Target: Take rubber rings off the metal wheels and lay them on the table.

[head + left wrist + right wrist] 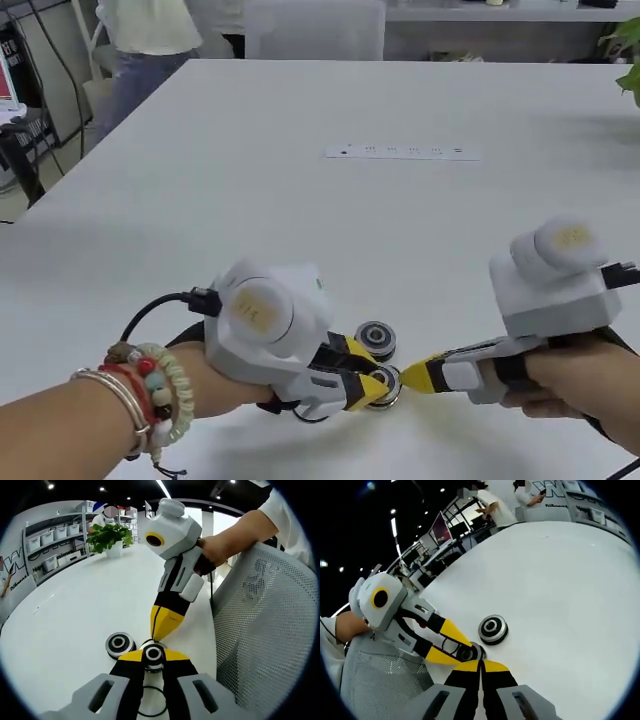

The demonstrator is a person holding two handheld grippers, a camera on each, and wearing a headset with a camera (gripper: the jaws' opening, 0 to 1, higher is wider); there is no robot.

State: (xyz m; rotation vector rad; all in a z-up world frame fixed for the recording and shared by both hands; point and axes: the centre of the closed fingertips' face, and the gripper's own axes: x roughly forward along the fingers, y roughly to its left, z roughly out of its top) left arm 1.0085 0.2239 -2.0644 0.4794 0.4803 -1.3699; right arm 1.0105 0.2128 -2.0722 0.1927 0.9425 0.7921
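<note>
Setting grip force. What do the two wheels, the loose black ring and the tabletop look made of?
Free wheel: bright reflective hub, likely metal; dark matte outer band, probably rubber.
Clamped wheel: same shiny centre, likely metal.
Loose ring: thin, black, dull, likely rubber.
Tabletop: white, smooth, low sheen, perhaps laminate; can't confirm.

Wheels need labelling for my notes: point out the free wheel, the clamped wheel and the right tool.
free wheel (pixel 120 644), left gripper view, on its hub.
clamped wheel (pixel 153 654), left gripper view, on its hub.
right tool (pixel 155 636), left gripper view, between its yellow fingertips.
</note>
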